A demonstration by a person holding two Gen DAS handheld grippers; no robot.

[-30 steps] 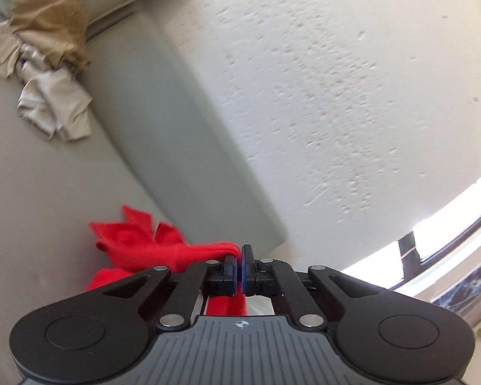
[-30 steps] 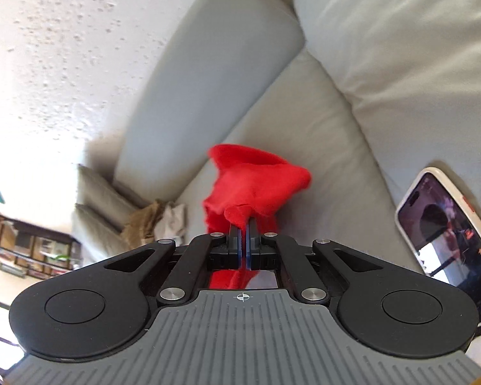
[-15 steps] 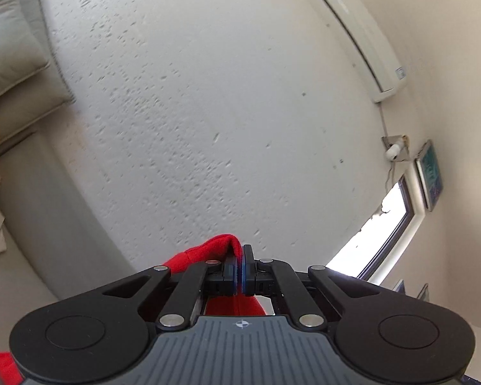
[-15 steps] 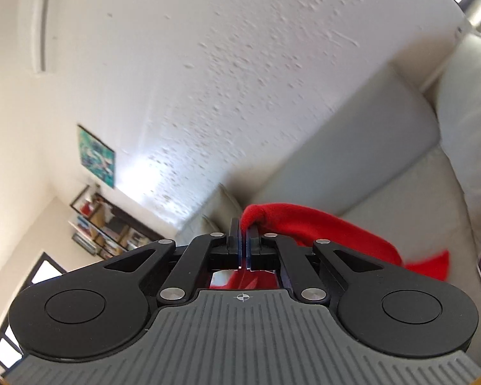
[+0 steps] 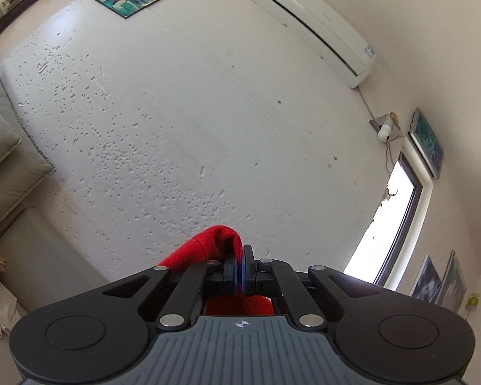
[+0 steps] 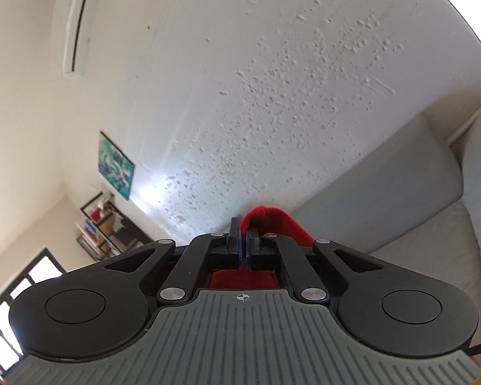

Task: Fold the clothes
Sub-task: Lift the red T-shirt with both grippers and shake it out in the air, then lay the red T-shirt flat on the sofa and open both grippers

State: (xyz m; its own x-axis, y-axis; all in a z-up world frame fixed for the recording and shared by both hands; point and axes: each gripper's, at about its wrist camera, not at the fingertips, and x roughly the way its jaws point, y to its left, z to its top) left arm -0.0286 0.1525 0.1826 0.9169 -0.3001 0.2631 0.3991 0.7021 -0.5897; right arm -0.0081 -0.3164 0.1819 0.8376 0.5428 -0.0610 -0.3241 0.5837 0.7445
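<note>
Between both pinched grippers, left and right, red, seemingly fleecy cloth bunches

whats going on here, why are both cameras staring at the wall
A person is holding one red garment with two handheld grippers. The left gripper and right gripper are each shut on a bunched edge of it. Both point up at the pitted white wall above the grey sofa, so the cloth is held in the air; no fold is visible yet.
</note>
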